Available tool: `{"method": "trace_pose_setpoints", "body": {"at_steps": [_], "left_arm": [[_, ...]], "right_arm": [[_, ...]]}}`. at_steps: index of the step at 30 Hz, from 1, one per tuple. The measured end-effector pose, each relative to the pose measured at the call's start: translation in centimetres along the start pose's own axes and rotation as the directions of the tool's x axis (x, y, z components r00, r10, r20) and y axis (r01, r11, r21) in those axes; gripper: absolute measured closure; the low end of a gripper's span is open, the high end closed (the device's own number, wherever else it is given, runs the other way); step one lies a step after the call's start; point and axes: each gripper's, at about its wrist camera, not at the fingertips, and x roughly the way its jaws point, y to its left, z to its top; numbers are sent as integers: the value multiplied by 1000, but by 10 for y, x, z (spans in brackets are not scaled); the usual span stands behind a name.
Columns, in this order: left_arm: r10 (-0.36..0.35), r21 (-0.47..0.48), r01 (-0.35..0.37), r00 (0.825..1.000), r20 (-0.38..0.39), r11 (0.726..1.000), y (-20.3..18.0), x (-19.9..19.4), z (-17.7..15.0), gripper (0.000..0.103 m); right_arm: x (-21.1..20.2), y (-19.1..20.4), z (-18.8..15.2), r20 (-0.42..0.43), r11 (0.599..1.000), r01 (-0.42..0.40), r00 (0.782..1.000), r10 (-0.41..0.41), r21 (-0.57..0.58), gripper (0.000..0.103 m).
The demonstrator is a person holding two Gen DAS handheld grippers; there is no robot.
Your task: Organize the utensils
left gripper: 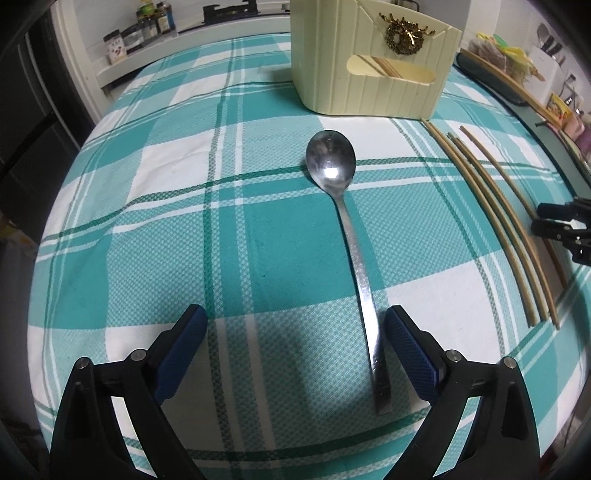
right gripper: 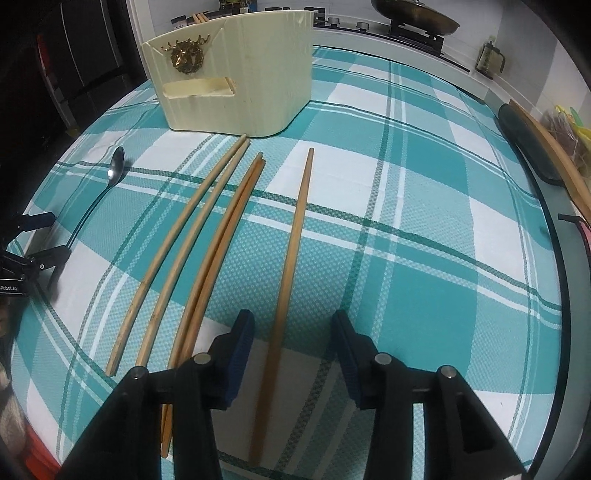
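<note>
Teal and white checked cloth [left gripper: 147, 229] covers the desk under both of your grippers. Your left gripper [left gripper: 295, 332] points down at a steel spoon [left gripper: 334, 166] that lies flat on the cloth, bowl toward the cream utensil holder [left gripper: 369, 62] and handle running back toward you. Its jaws stand wide apart and hold nothing; the end of the spoon handle lies between them, just beside the right pad [left gripper: 413, 354] but not pressed by it, while the left pad sits well apart from it.

Your right gripper [right gripper: 293, 350] hangs over the wooden chopsticks. Its jaws are partly open, with a single chopstick [right gripper: 295, 236] lying on the cloth between the pads; a gap shows on both sides of it, so nothing is gripped. To the left of that stick lie four more chopsticks [right gripper: 207, 236]: two touching each other, whose near ends pass under your left finger, and two further left lying side by side. All five point roughly toward the holder, their far tips just short of its base.

The holder stands upright at the far side of the cloth, with a gold wreath ornament [right gripper: 186, 55] on its front panel. Two stick ends [right gripper: 199, 17] rise above its rim in the right wrist view. From the right camera the spoon shows at the far left, near your other gripper [right gripper: 33, 240].
</note>
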Motion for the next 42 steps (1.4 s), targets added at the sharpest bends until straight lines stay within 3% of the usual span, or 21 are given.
{"method": "trace_pose_setpoints", "body": {"at_steps": [11,21,24,28,33,36,38,40,41,42], "left_arm": [[12,-46,-13,1000,-26,999,-2,14,29,9],[32,-84,-33,999,-19,996,-4,25,51,10],[23,-83,-24,1000,-16,996,-8,27,60,17],[18,-64,-19,1000,-18,998,-12,29,63,18],[19,-59,-21,999,-27,998,-11,35,76,19],[20,-56,-21,1000,-19,998,-14,37,85,34],[15,-37,-15,1000,2,999,-17,37,90,66],[2,-45,-2,1000,9,999,-14,35,90,67],[-14,-55,16,1000,21,998,-11,34,88,67],[-28,-62,29,999,30,998,-8,31,86,67]], "right_arm": [[7,0,15,-128,999,-12,992,6,-51,58],[9,-1,21,-145,998,-20,989,11,-58,55],[11,-4,25,-147,998,-20,989,11,-59,53],[12,-7,30,-157,998,-25,987,15,-59,53],[21,-4,49,-166,996,-6,986,-9,-91,53],[35,0,77,-139,998,-11,990,1,-69,53],[44,1,96,-104,999,-1,995,-4,-55,53],[48,-3,110,-70,1000,7,997,-9,-24,78],[50,-4,114,-64,1000,18,998,-19,-13,95],[50,-7,116,-59,1000,12,998,-12,1,96]]}}
